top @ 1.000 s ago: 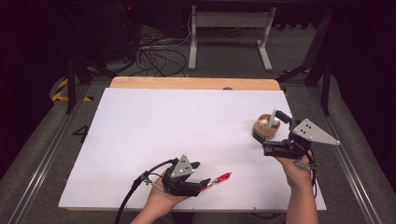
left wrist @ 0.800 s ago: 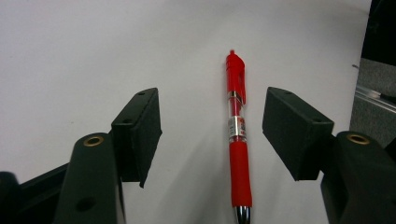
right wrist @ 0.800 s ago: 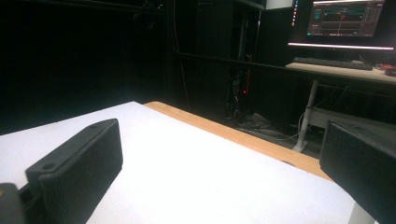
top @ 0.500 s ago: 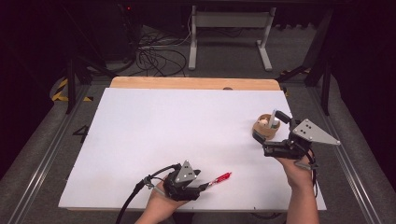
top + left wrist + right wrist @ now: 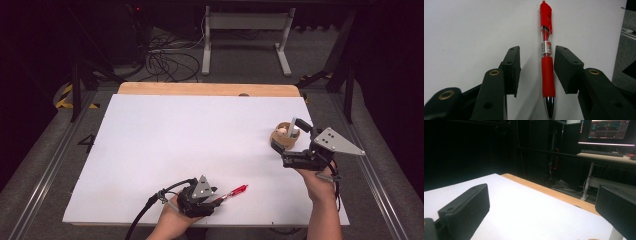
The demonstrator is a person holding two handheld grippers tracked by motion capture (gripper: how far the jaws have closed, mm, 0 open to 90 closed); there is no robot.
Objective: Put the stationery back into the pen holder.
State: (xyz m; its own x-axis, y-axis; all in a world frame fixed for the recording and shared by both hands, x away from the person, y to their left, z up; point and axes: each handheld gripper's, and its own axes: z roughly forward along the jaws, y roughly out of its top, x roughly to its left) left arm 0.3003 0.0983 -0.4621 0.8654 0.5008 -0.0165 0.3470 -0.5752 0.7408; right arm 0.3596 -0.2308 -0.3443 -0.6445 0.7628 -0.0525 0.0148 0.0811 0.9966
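Observation:
A red click pen (image 5: 547, 67) lies flat on the white table between the jaws of my left gripper (image 5: 537, 60), which is open. The pen lies closer to the right-hand jaw, its metal tip toward the camera. From above, the left gripper (image 5: 216, 198) sits near the table's front edge with the pen (image 5: 237, 190) poking out to its right. My right gripper (image 5: 284, 137) stands open at the right side, its jaws straddling a small wooden cup (image 5: 280, 137). In the right gripper view the right gripper (image 5: 542, 202) has wide jaws and only table between them.
The white table (image 5: 200, 135) has a wooden strip along its far edge. Beyond it are cables (image 5: 165, 60) on the floor and a desk frame (image 5: 245, 30). A desk with a monitor (image 5: 609, 130) stands behind the table.
My left gripper has shifted slightly toward the front edge and right, along the pen. The pen, the cup and the right gripper have stayed put.

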